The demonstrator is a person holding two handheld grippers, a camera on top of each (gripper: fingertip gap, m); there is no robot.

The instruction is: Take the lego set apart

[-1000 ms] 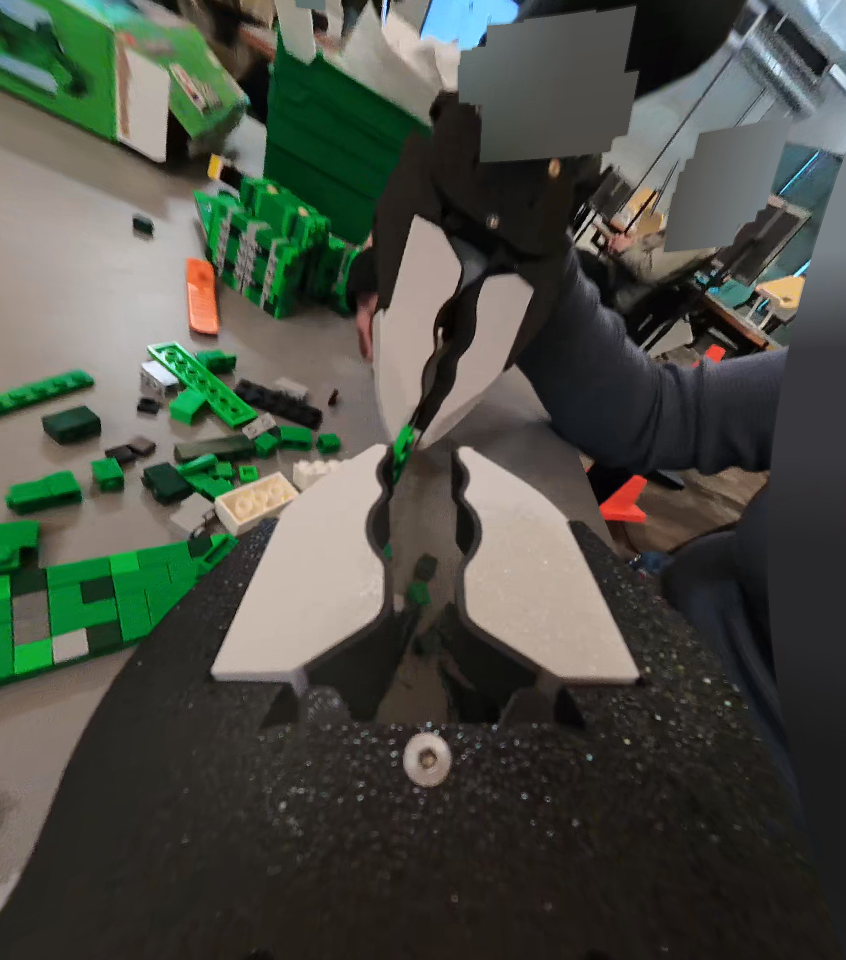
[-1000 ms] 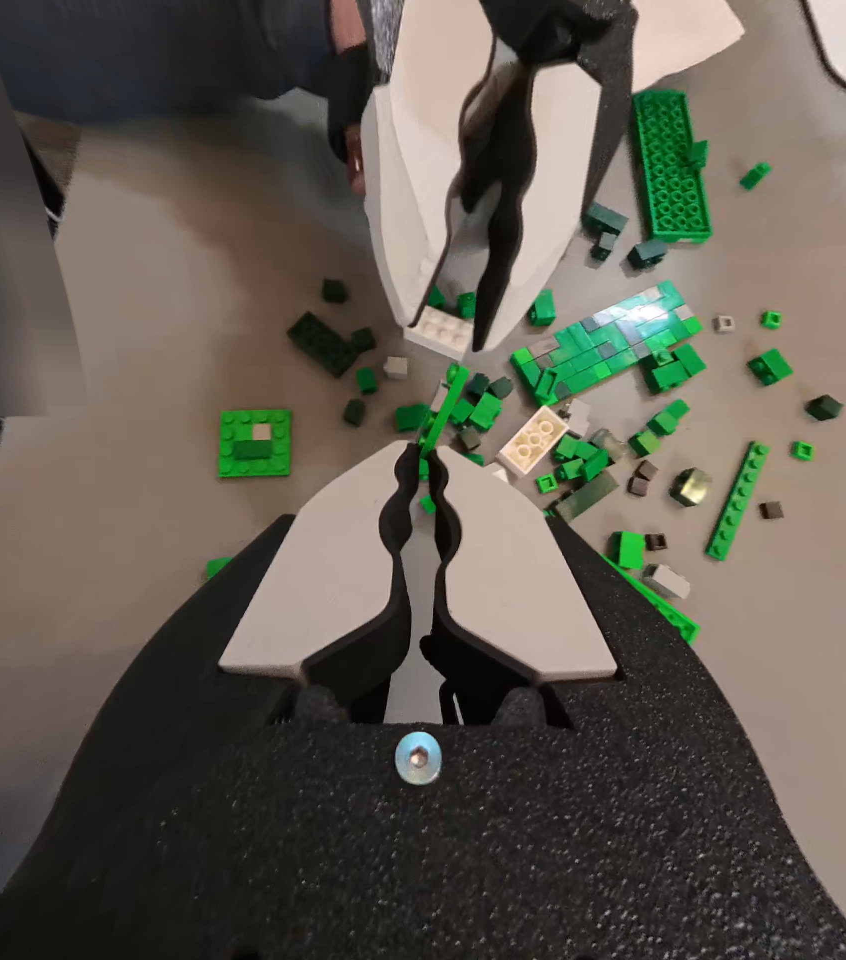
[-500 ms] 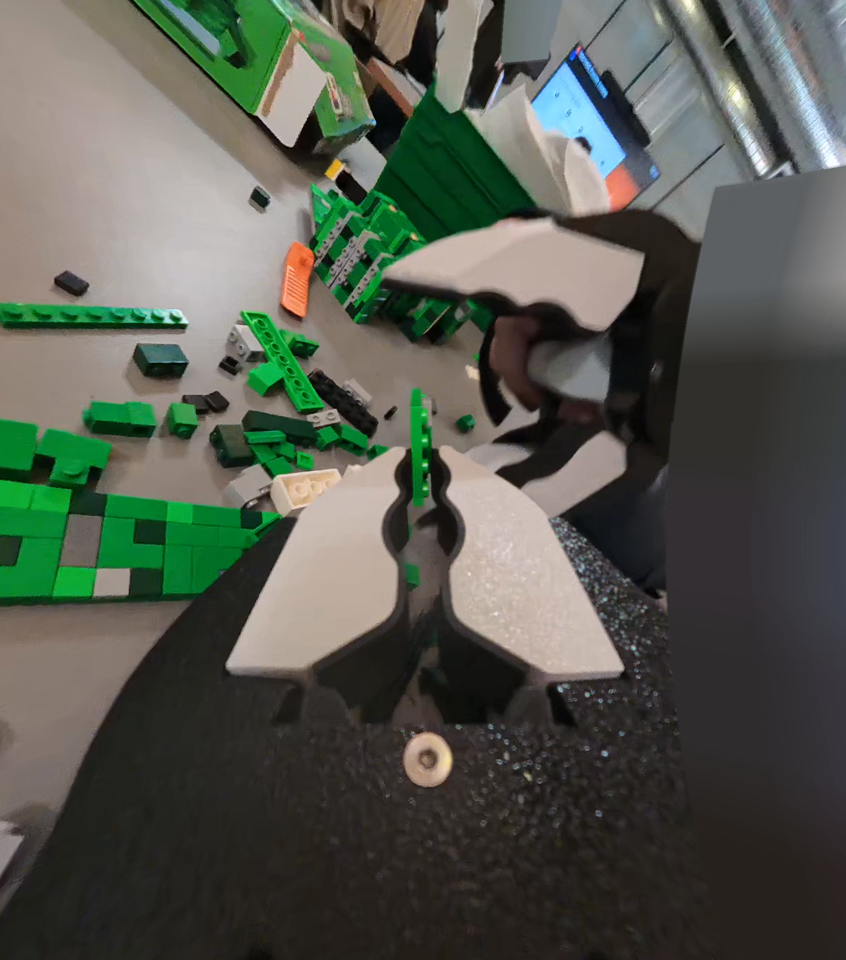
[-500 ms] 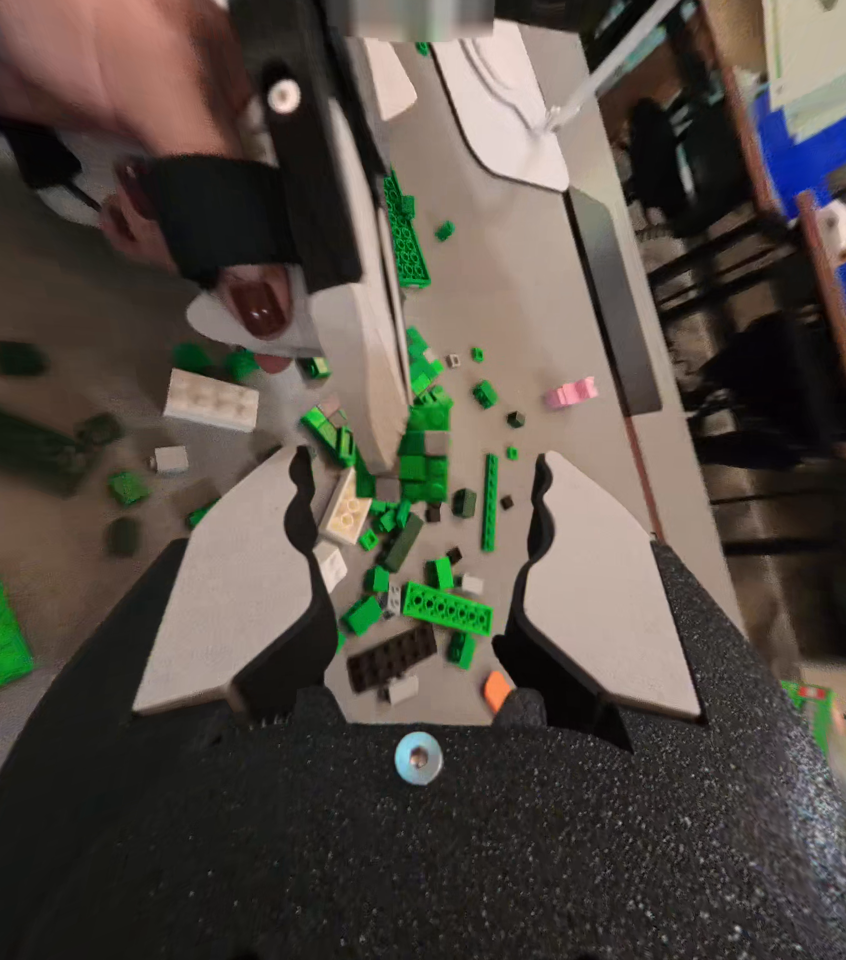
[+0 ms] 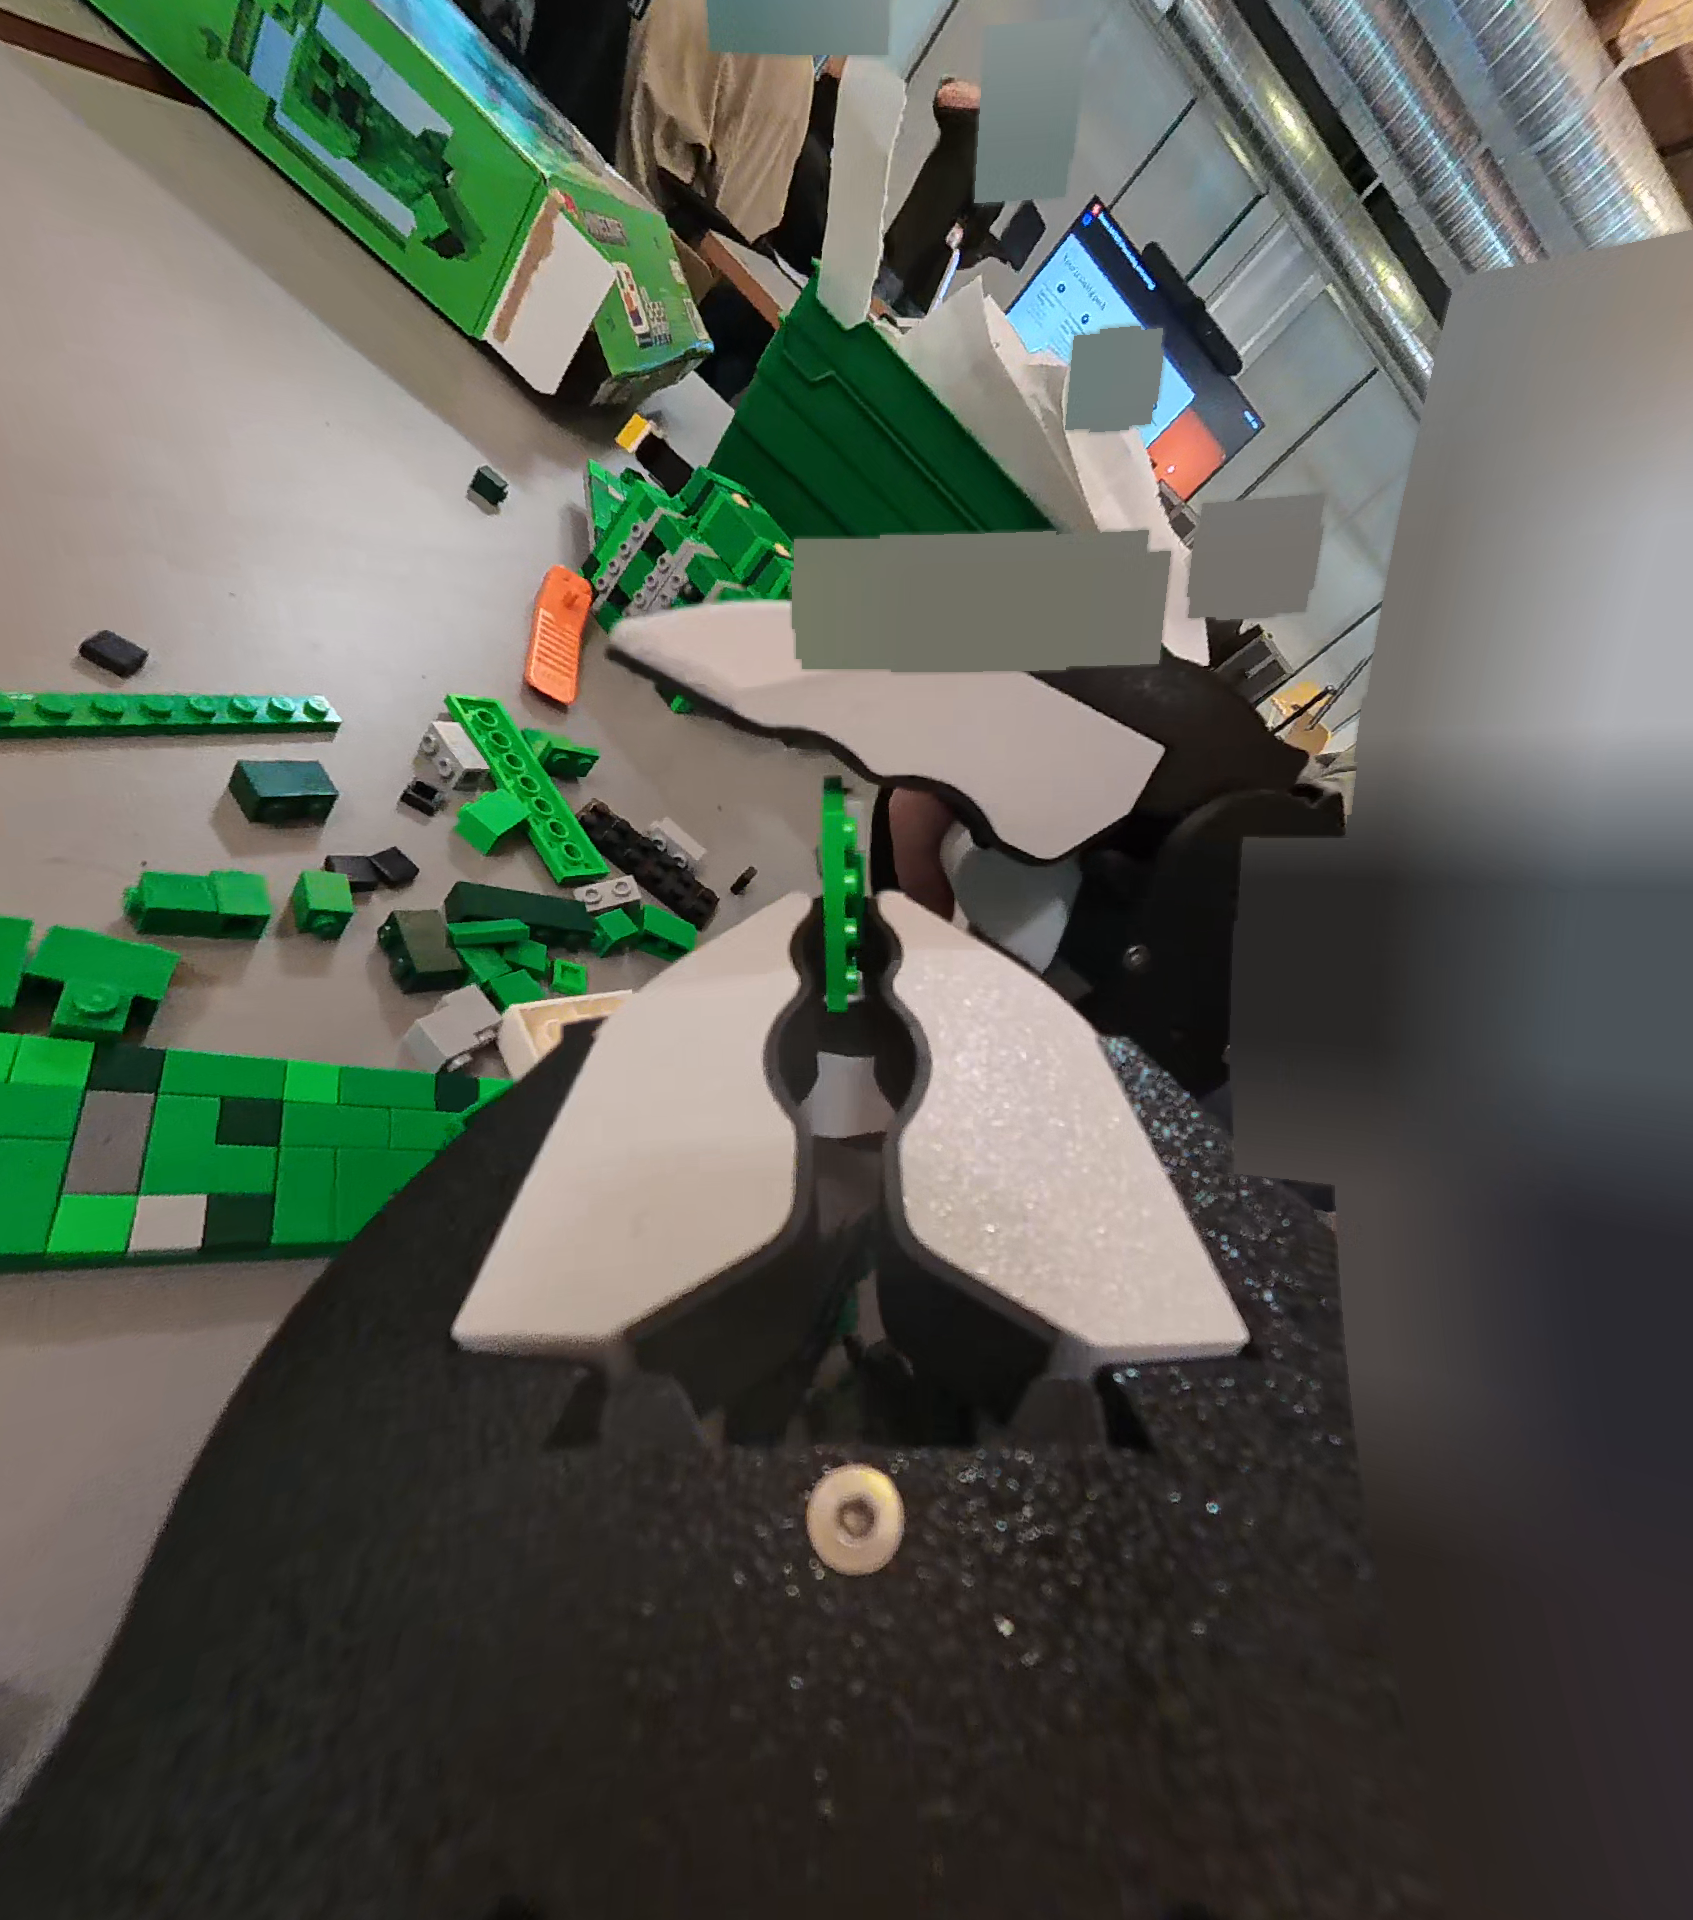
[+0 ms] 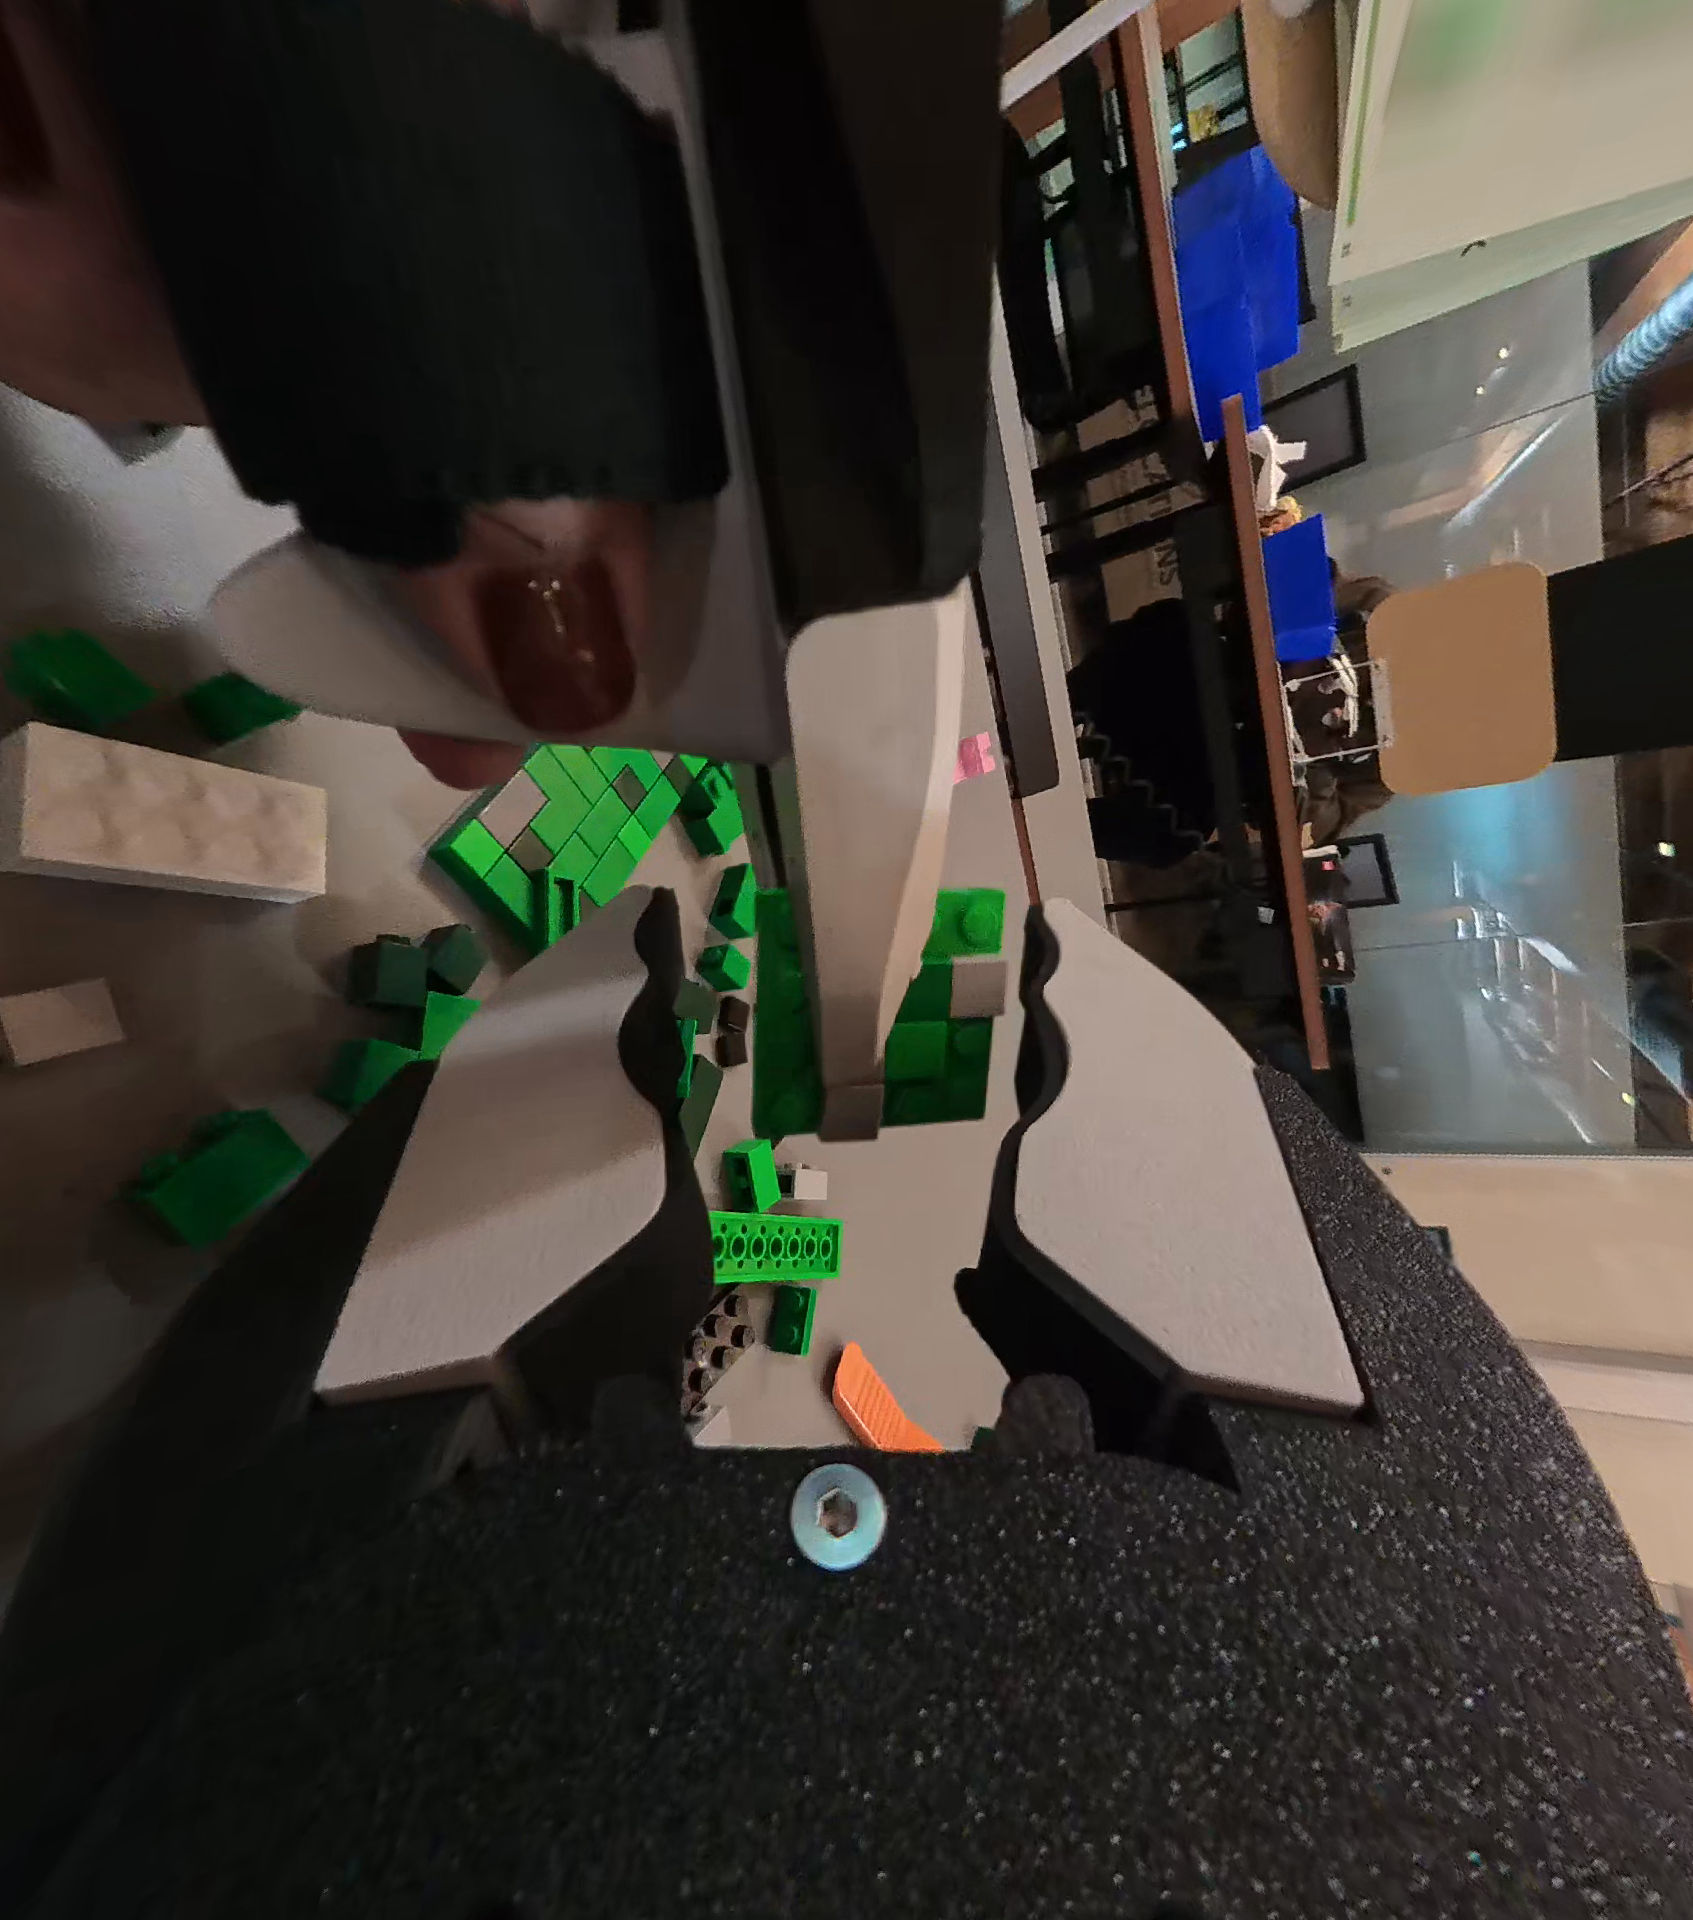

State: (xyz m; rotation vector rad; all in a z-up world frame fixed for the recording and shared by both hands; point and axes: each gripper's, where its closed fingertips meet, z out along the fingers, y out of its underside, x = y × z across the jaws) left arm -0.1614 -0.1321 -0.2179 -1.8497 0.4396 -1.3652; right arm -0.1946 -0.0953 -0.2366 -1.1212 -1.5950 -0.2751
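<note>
Left wrist view: the left gripper (image 5: 842, 914) is clamped on a thin green plate (image 5: 838, 894), held edge-on, its long axis running straight out along the fingers, studs facing right. Its far end sits just under a finger of the right gripper (image 5: 883, 717), which lies crosswise above it. Right wrist view: the right gripper (image 6: 847, 925) stands wide apart, gripping nothing. Loose bricks crowd the grey table (image 5: 94, 436) at left; bare table lies beyond them toward the green box (image 5: 426, 177)
</note>
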